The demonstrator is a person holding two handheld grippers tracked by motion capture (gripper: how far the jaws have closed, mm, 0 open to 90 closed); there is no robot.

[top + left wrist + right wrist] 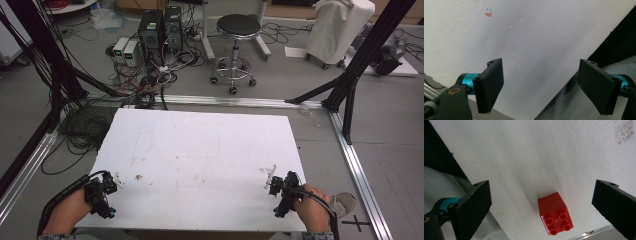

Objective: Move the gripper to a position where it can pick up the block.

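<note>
Risk: red four-stud brick (555, 216) sits near the white table (200, 145) edge; right gripper (541, 207), wide open and empty, could knock it off. Left gripper (544, 87) is open and empty too.

Too small in the high view to tell how the jaws of the left gripper (111, 186) and right gripper (272, 184) stand, and each forearm cut off by the near edge. In the right gripper view, right jaw cropped at the right and bottom edges, and the red block (555, 213) seen from above only, its underside hidden against the white table (529, 152). In the left gripper view, small red and blue mark (488, 13) too blurred to identify.
</note>
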